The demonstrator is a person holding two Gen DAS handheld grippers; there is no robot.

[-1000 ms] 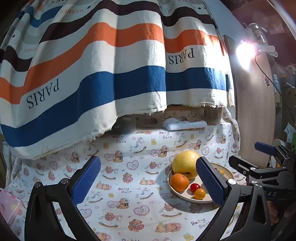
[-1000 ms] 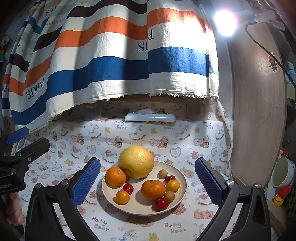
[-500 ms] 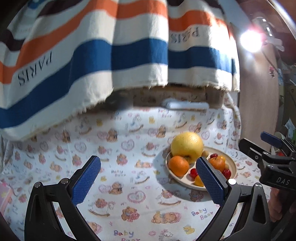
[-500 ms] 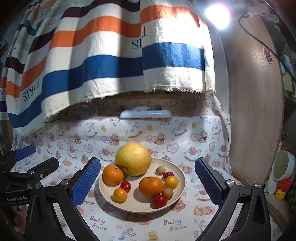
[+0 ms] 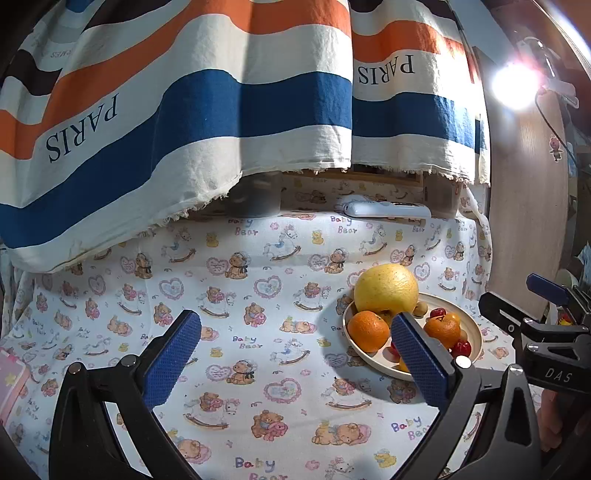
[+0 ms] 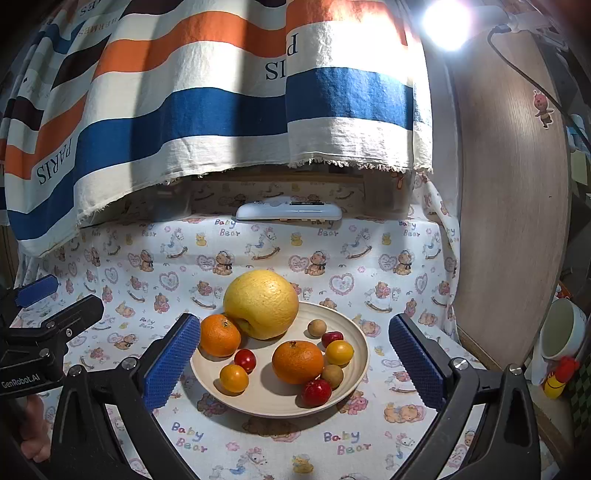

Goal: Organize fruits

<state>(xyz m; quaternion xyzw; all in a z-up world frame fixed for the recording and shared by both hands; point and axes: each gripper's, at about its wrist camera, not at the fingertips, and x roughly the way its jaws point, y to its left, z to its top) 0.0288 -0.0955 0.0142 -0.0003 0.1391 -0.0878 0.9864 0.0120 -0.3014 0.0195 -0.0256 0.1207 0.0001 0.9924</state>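
Observation:
A cream plate (image 6: 354,343) on the bear-print cloth holds a big yellow pomelo (image 6: 261,302), two oranges (image 6: 219,334) (image 6: 297,361), several small red and yellow tomatoes and brown longans. My right gripper (image 6: 293,363) is open and empty, its blue pads either side of the plate's front, above it. My left gripper (image 5: 295,363) is open and empty over bare cloth to the left of the plate (image 5: 474,332); its right pad hides part of the plate. The pomelo (image 5: 386,288) and an orange (image 5: 368,330) show there too.
A striped PARIS cloth (image 6: 221,110) hangs at the back over a low shelf with a white remote (image 6: 288,212). A wooden panel (image 6: 513,221) and bright lamp (image 6: 447,22) stand right. A white mug (image 6: 561,328) sits at far right. A pink item (image 5: 11,380) lies at far left.
Both grippers have dropped lower and drawn closer to the table; the plate looks larger in both views. The left view has swung back up a little. Jaws stay open.

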